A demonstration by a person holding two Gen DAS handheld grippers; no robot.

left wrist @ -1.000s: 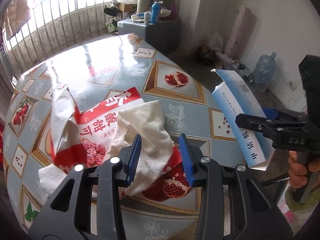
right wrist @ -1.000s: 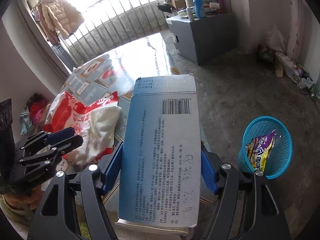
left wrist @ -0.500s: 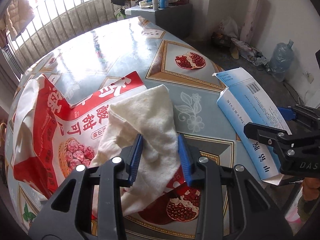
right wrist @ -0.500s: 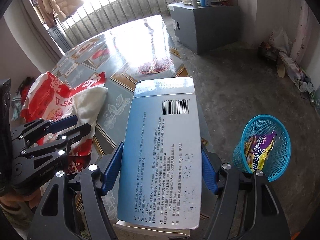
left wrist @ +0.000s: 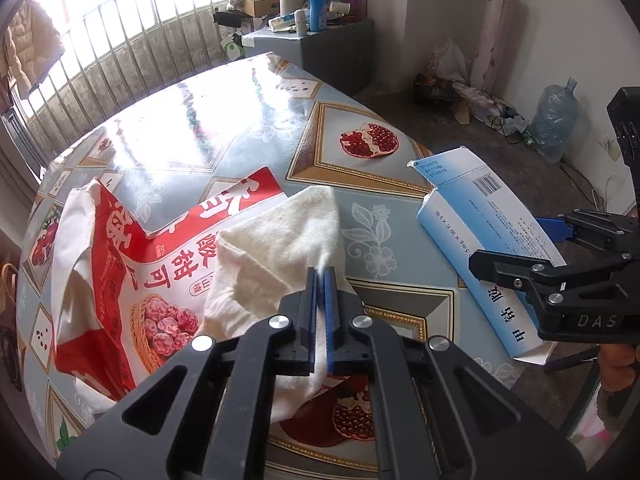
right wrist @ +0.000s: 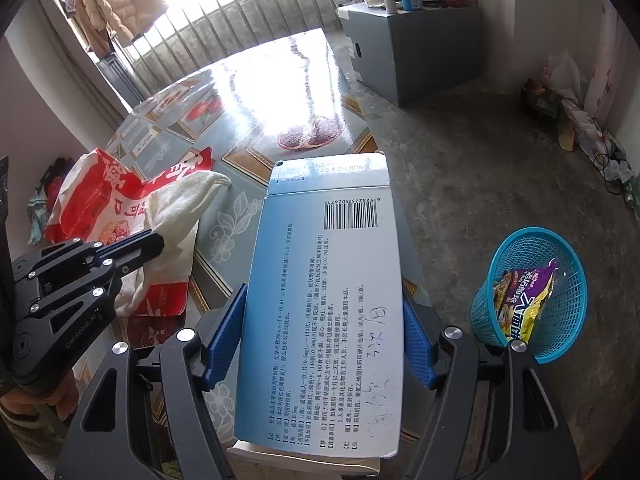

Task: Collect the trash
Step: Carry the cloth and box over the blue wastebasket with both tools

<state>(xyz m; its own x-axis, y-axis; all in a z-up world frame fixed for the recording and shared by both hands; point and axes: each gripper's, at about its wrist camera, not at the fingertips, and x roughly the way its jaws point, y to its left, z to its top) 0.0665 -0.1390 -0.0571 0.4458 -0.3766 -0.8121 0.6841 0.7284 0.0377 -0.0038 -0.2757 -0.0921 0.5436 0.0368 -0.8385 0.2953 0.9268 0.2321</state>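
My left gripper [left wrist: 320, 276] is shut on a crumpled white tissue [left wrist: 276, 248] that lies on a red snack bag [left wrist: 152, 264] on the table. The tissue also shows in the right wrist view [right wrist: 176, 216], with the red bag [right wrist: 104, 200] behind it. My right gripper [right wrist: 324, 312] is shut on a blue and white medicine box [right wrist: 328, 296], held over the table's near edge. The box also shows in the left wrist view [left wrist: 476, 240]. A blue mesh trash basket [right wrist: 560, 320] stands on the floor to the right, with a purple snack wrapper [right wrist: 520, 300] inside.
The table [left wrist: 224, 128] has a glossy fruit-pattern cloth. A grey cabinet [right wrist: 416, 48] with bottles stands beyond it. A water jug [left wrist: 556, 120] and clutter lie along the far wall. A railing [left wrist: 120, 40] runs behind the table.
My left gripper has closed on the white tissue; its jaws were open around it before. The right gripper still holds the box, now slightly farther over the table edge.
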